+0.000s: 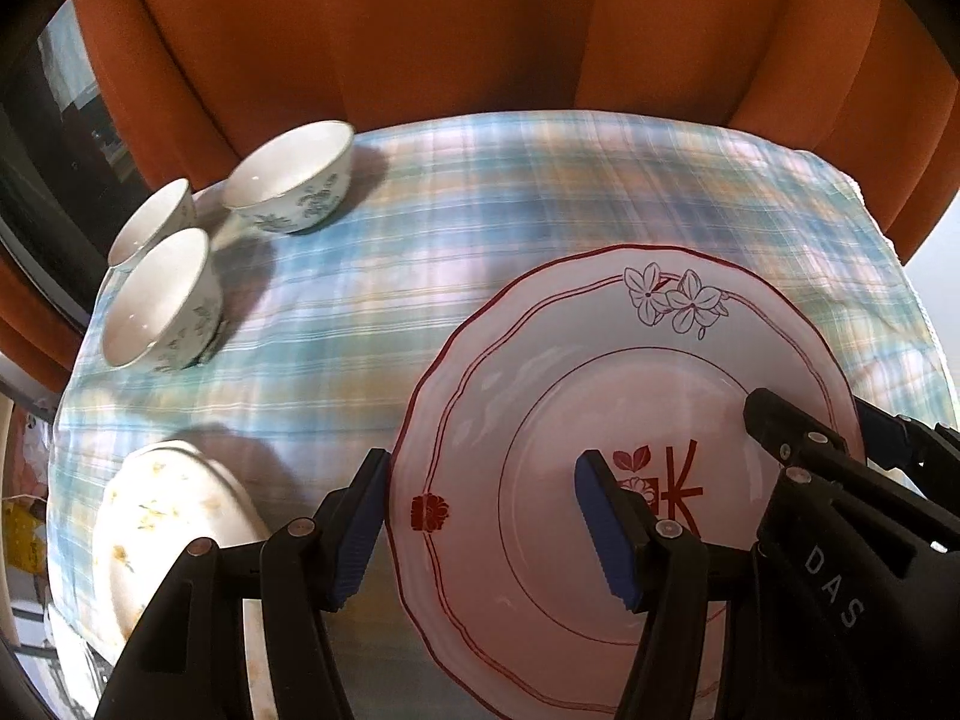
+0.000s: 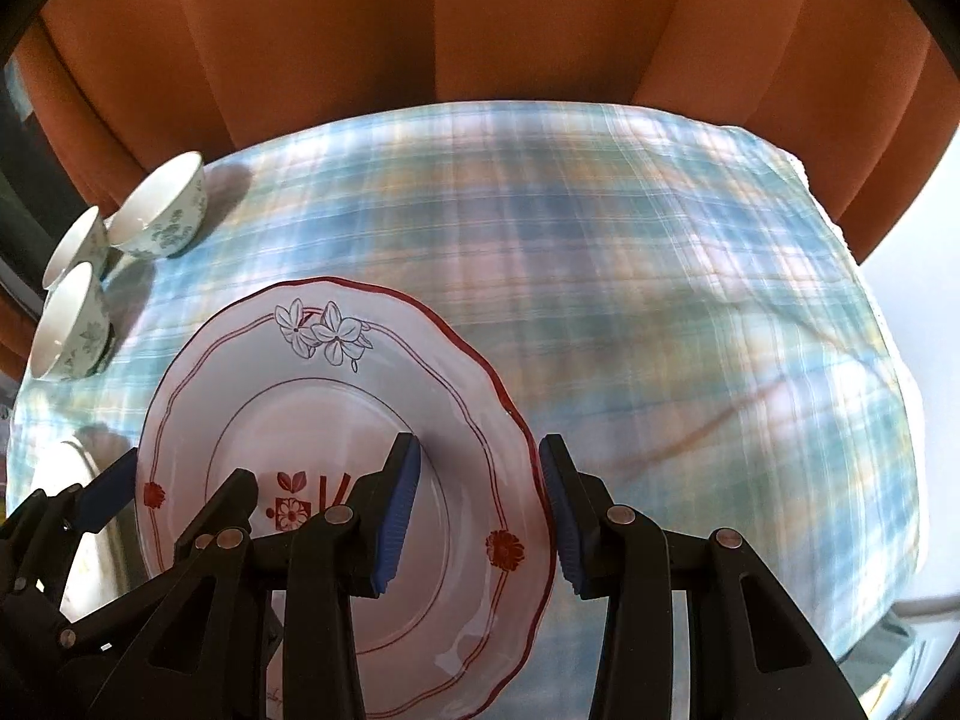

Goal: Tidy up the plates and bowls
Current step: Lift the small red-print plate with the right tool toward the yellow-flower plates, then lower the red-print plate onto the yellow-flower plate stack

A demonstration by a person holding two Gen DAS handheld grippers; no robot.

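White plate with a dark red scalloped rim line, two thin red rings, outlined flowers at its far edge, red rosettes on the border and a red motif at centre. Three white bowls printed with grey-green sprigs. A cream plate scattered with pale yellow flowers. Tablecloth in blue, green, white and orange plaid. Curtain in plain rust orange. Both tools black, with blue ribbed pads.

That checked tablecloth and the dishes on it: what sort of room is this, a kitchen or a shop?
Most likely a home dining spot. A plaid tablecloth covers the table, floral bowls and a red-rimmed plate sit on it, and orange curtains hang behind.
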